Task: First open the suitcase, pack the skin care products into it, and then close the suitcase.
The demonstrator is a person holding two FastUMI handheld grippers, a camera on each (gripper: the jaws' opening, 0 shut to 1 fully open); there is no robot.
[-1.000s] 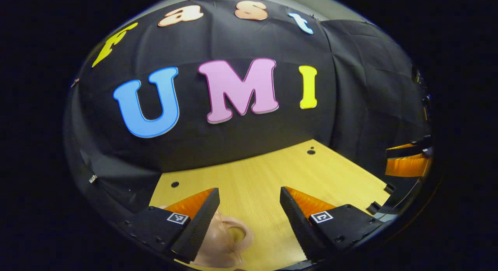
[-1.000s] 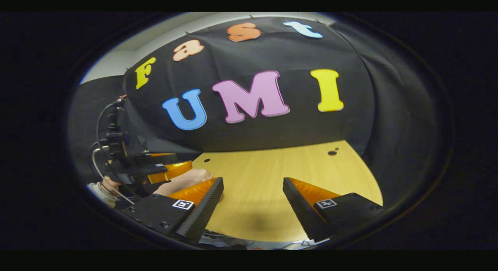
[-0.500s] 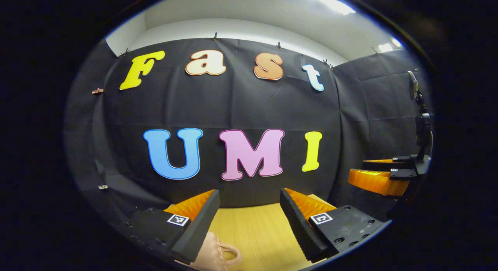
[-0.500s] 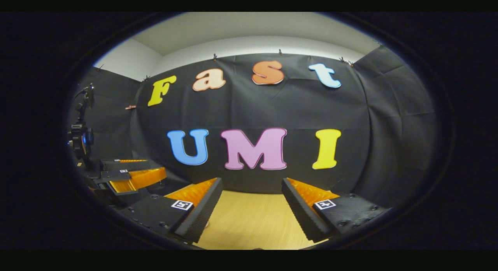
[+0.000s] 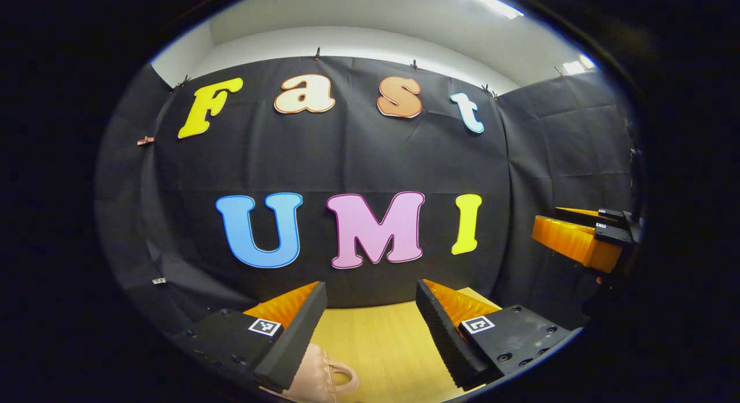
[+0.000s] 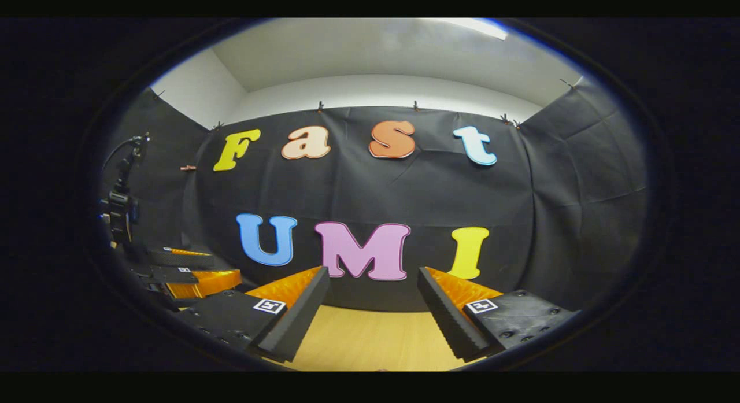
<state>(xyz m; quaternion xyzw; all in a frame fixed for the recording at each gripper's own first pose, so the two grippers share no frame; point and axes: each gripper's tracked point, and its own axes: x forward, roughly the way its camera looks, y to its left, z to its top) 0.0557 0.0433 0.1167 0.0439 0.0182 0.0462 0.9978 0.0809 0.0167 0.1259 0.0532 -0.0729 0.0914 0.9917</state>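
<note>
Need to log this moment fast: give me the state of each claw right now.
Left claw: open, holding nothing, raised above the wooden table.
Right claw: open, holding nothing, also up over the table.

suitcase (image 5: 324, 380) on table (image 5: 381, 345), beside the left tongs (image 5: 370, 328).

My light wooden table (image 5: 381, 339), a pink handled suitcase (image 5: 324, 380) lying at its near edge below me
</note>
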